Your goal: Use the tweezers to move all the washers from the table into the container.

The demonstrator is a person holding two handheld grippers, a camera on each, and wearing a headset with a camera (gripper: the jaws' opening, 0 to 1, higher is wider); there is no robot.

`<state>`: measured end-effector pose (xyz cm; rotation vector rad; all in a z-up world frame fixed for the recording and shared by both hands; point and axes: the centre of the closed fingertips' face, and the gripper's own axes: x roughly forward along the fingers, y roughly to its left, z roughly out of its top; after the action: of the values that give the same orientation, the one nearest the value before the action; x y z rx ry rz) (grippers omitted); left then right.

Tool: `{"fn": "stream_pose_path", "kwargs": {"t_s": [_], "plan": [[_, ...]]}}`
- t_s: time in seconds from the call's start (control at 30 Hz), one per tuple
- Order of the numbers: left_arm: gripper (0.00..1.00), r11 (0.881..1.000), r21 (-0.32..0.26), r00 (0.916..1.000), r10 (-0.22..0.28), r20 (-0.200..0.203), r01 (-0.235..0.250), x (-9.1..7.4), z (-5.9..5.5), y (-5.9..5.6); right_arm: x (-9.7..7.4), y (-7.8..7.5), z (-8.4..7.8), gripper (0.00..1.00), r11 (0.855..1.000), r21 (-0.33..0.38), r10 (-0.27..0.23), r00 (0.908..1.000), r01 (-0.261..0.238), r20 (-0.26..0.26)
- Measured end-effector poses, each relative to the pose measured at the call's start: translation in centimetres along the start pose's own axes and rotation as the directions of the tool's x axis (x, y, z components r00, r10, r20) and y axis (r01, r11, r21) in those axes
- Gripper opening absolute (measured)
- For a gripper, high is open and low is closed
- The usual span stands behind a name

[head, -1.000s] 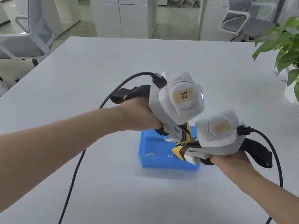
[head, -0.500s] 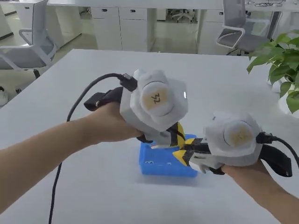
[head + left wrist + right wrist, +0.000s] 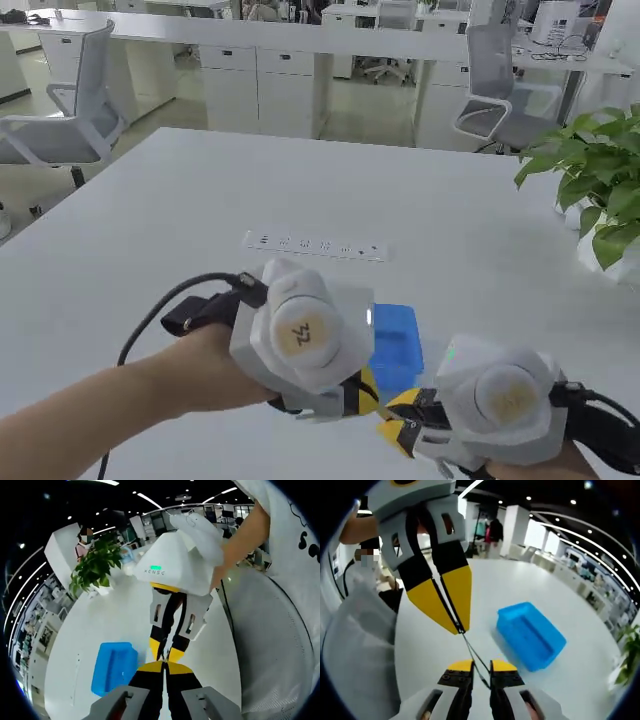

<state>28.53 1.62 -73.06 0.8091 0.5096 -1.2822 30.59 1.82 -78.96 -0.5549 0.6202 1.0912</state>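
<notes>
Thin metal tweezers (image 3: 472,655) run between the two grippers, which face each other tip to tip. My left gripper (image 3: 165,668) is shut on one end of them; in the right gripper view its yellow jaws (image 3: 456,625) pinch the tweezers from above. My right gripper (image 3: 481,667) closes on the tweezers' two legs, with a narrow gap left between its jaws. In the head view the left gripper (image 3: 368,392) and right gripper (image 3: 395,425) meet low in front of me. The blue container (image 3: 398,345) stands on the white table just beyond them, also seen as the blue container (image 3: 532,635) (image 3: 114,667).
A white power strip (image 3: 315,245) lies on the table (image 3: 180,220) beyond the container. A potted plant (image 3: 590,190) stands at the table's right edge. Office chairs and desks stand behind the table. A black cable (image 3: 150,325) trails from the left gripper.
Both grippers, still tip to tip, have drawn back from over the blue container toward me. The head camera has tilted up, so more of the far table shows.
</notes>
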Motion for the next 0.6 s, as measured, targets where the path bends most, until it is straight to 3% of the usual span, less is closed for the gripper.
{"fn": "stream_pose_path", "kwargs": {"t_s": [0.2,0.3,0.33,0.43,0.6], "plan": [[0.0,0.998,-0.037,0.9985,-0.049,-0.025,0.048,2.3,-2.5,-1.8,1.7,1.8,-2.6,0.08,0.999,-0.006,0.031,0.9956,-0.032,-0.089],[0.0,0.997,-0.055,0.9974,-0.064,-0.035,0.062,3.0,-3.6,-2.4,2.5,2.6,-3.9,0.08,0.997,0.046,0.066,0.9906,-0.061,-0.12],[0.0,0.996,-0.067,0.9965,-0.063,-0.054,0.06,3.1,-4.4,-2.5,2.6,2.3,-3.7,0.08,0.998,0.042,0.048,0.9928,-0.044,-0.109],[0.0,0.992,-0.105,0.9962,-0.071,-0.05,0.066,3.5,-5.7,-2.6,3.0,2.7,-3.9,0.09,0.998,0.038,0.053,0.992,-0.049,-0.114],[0.0,0.992,-0.109,0.9925,-0.08,-0.093,0.069,4.6,-7.9,-3.1,2.5,3.0,-4.1,0.17,0.998,0.044,0.039,0.9927,-0.034,-0.114]]}}
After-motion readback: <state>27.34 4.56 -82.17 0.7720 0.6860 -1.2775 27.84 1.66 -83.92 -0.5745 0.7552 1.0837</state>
